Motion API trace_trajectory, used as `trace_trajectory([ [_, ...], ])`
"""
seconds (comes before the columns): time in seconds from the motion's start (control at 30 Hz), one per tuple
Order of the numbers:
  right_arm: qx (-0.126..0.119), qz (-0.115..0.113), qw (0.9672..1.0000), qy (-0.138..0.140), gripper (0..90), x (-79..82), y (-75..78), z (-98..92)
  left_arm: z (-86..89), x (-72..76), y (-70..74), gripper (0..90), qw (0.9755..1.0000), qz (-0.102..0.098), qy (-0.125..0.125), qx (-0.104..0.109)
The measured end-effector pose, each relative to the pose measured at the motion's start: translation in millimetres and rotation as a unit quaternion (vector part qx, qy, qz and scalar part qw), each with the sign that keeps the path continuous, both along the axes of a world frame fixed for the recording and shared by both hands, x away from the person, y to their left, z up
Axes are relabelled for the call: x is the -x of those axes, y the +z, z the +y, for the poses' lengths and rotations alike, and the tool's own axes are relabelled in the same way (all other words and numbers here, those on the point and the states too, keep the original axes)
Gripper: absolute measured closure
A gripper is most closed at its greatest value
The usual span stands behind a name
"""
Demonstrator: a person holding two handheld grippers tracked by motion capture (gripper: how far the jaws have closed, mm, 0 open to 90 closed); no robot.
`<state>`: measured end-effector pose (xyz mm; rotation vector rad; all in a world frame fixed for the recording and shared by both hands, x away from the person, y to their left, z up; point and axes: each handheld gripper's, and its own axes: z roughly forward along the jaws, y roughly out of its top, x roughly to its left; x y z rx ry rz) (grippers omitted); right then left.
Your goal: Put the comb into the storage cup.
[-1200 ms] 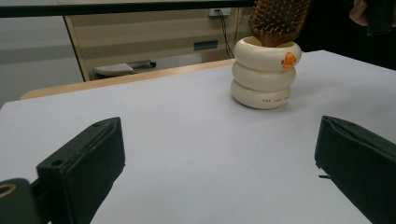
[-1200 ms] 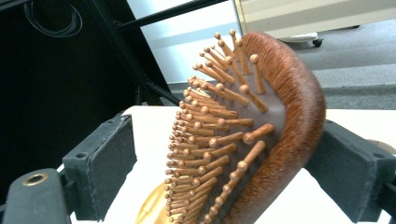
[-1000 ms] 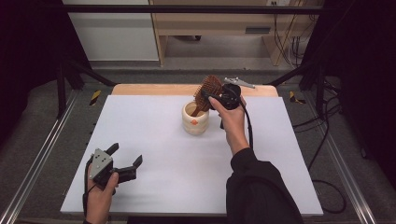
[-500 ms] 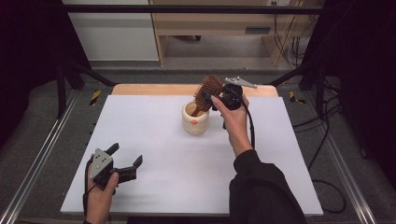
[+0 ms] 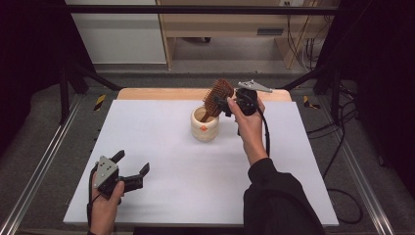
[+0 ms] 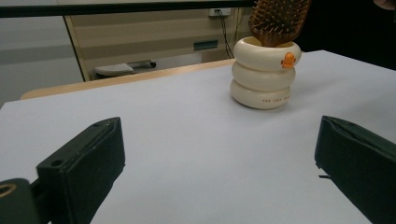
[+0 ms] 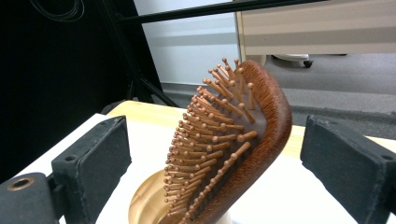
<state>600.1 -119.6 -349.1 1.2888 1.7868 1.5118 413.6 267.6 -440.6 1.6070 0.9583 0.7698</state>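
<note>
A wooden hairbrush [image 5: 218,94] stands handle-down in a cream holder [image 5: 205,124], just above the middle of the high view. The holder looks like three stacked rings, with a small orange mark on its top ring and tiny lettering on the bottom one, as the left gripper view shows [image 6: 265,73]. The brush head leans up and to the right out of the holder's mouth, bristles facing the left of the frame.

The right gripper [image 5: 226,101] sits just right of the brush head in the high view, held up by the person's right hand [image 5: 248,122], with a dark sleeve running down to the bottom edge. In the right gripper view its two black jaws stand wide apart at either side of the frame, and the brush [image 7: 229,149] rises between them with a clear gap on both sides; nothing is gripped, the jaws are released. The golden inside of the holder [image 7: 145,201] peeks out at the bottom centre of that view.

The left gripper [image 5: 131,177] lies low in the lower left of the high view, resting on the white table top [image 5: 161,147] in the person's left hand [image 5: 105,198], well apart from the holder. Its jaws are spread wide too, holding nothing; the left gripper view shows bare white surface [image 6: 201,154] between them, with the holder and brush bristles [image 6: 275,21] in the upper right
</note>
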Motion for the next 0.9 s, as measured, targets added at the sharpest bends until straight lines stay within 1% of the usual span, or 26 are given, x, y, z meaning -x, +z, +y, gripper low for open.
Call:
trace_trajectory([
  [0.6, 0.001, -0.007, 1.0000, 0.000, 8.5, 4.3, 4.6, -11.0, 0.2, -0.2, -0.1, 1.9, 1.0000, 0.000, 0.000, 0.000],
  [0.9, 0.004, -0.012, 0.9999, 0.006, 7.3, 7.9, 6.2, -15.0, 0.1, -0.2, -0.2, 1.9, 1.0000, 0.000, 0.000, 0.000],
])
